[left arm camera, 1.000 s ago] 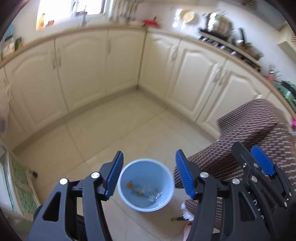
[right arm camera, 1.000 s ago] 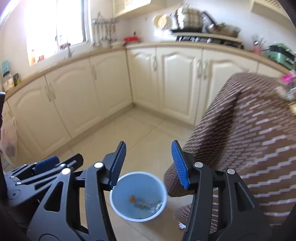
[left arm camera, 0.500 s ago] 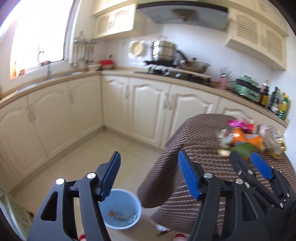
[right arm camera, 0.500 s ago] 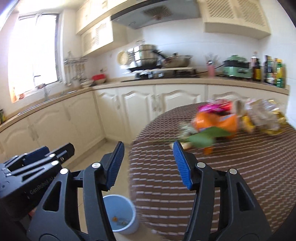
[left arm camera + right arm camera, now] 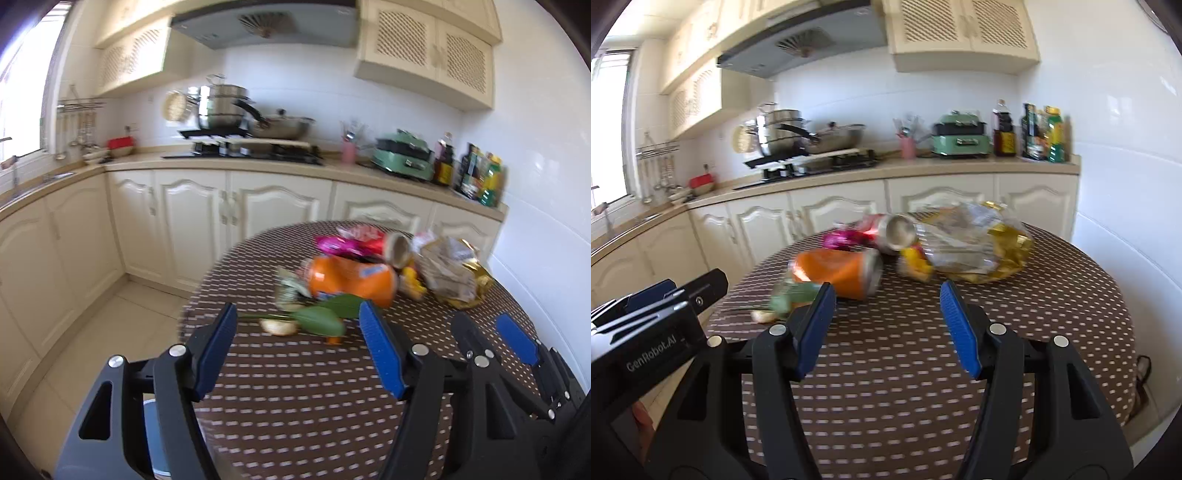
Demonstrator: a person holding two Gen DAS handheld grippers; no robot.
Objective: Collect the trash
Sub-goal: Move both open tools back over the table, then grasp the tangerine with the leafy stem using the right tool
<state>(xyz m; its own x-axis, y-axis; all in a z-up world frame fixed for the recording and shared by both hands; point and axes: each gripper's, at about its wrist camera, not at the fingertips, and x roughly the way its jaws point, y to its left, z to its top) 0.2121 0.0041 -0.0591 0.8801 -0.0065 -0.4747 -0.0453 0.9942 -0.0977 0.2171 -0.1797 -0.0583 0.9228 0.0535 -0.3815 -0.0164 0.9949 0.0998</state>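
Note:
Trash lies on a round table with a brown patterned cloth (image 5: 295, 387) (image 5: 905, 369): a crushed orange can (image 5: 351, 277) (image 5: 838, 271), a red can (image 5: 397, 247) (image 5: 894, 230), a pink wrapper (image 5: 336, 245), a crumpled clear-and-gold bag (image 5: 450, 273) (image 5: 971, 243) and a green leaf (image 5: 317, 319) on a stem. My left gripper (image 5: 297, 314) hovers just short of the leaf, its jaws opening with nothing between them. The jaws of my right gripper (image 5: 886, 291) are also opening, empty, facing the orange can and the bag. A blue bin (image 5: 157, 439) peeks out below the left gripper.
Cream cabinets and a counter run behind the table, with a stove and pots (image 5: 236, 110), a green appliance (image 5: 402, 155) and bottles (image 5: 1041, 133). A white tiled wall stands right of the table. Tiled floor (image 5: 122, 317) lies to the left.
Both grippers rose from over the blue bin on the floor and swung right to the table. The trash pile came into view, and both pairs of jaws widened.

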